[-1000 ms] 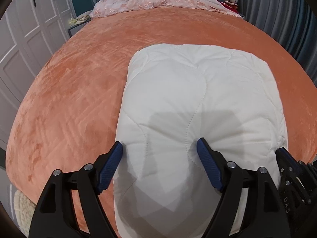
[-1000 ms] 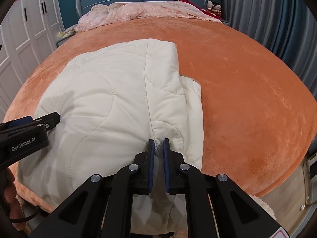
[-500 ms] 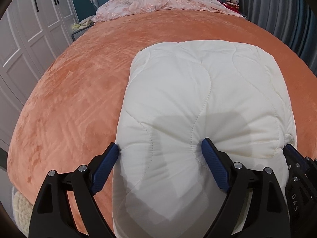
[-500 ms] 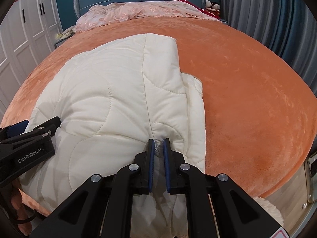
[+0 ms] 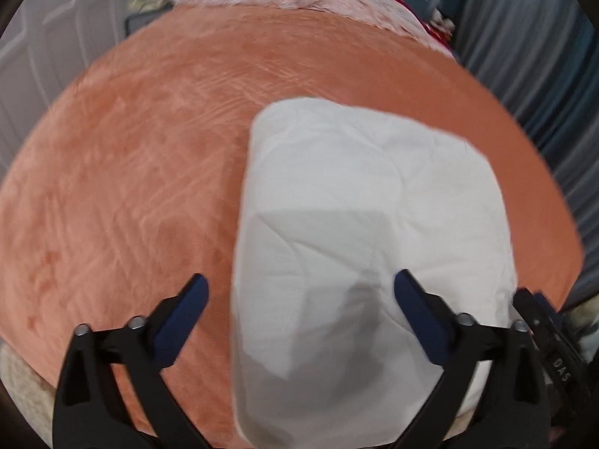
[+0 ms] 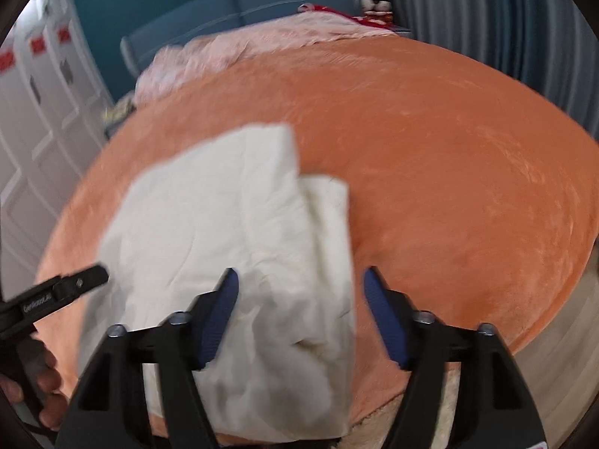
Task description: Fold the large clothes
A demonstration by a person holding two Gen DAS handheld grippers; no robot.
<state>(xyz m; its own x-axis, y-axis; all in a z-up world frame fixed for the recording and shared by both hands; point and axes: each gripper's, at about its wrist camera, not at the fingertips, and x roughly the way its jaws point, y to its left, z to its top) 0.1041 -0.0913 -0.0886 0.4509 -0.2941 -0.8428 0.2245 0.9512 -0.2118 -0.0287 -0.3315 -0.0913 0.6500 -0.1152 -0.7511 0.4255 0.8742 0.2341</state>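
Orange plush bedspread [image 5: 131, 172] under cream quilt [image 5: 359, 202], white wardrobes [image 6: 33, 119] alongside.

The letters "DAS" stood in white on the black body of the right gripper [image 5: 558, 366]. The left gripper [image 6: 52, 293] bore a blurred white brand mark, seemingly "GenRobot.AI", not clearly legible.

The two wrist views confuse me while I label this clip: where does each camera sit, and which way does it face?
Left wrist: on the left gripper, jaws opening, facing down at the white quilt.
Right wrist: on the right gripper, jaws opening, over the quilt's right edge; a hand shows.
Shared: quilt, orange bedspread, blue headboard.
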